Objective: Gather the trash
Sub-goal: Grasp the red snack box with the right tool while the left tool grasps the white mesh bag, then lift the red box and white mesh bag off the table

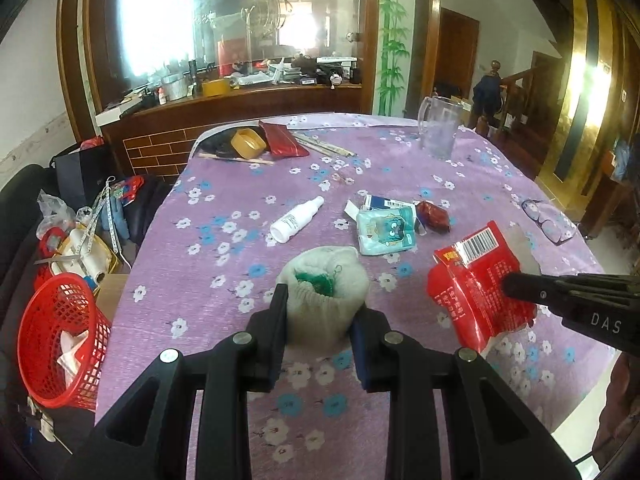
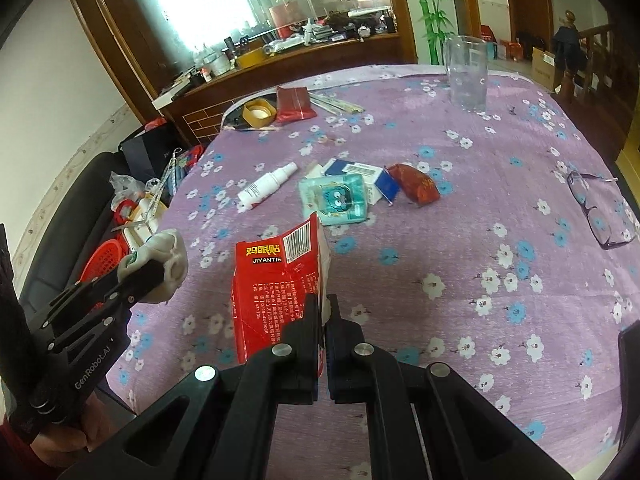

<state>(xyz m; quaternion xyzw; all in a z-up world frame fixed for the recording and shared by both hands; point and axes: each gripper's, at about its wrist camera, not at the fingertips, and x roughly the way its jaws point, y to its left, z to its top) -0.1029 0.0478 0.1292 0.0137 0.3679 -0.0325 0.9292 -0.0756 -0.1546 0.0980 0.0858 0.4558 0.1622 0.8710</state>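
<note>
My left gripper [image 1: 320, 312] is shut on a crumpled white wad [image 1: 316, 324] with something green tucked in its top, held above the purple flowered tablecloth [image 1: 224, 188]. In the right wrist view this gripper [image 2: 146, 276] and its wad [image 2: 174, 256] hang over the table's left edge. My right gripper [image 2: 322, 306] is shut on the edge of a flattened red carton [image 2: 276, 280] with a barcode; the left wrist view shows the same carton [image 1: 476, 280] pinched by the right gripper [image 1: 508, 284]. A red mesh basket [image 1: 60, 336] holding white scraps stands off the table's left side.
On the cloth lie a white spray bottle [image 1: 298, 218], a teal tissue pack [image 1: 386, 234], a blue-white box [image 2: 368, 174], a red wrapper [image 1: 434, 216], glasses [image 1: 550, 220], a clear jug [image 1: 438, 128], a tape roll [image 1: 248, 142] and a red pouch [image 1: 282, 140]. Clutter fills the sofa at left.
</note>
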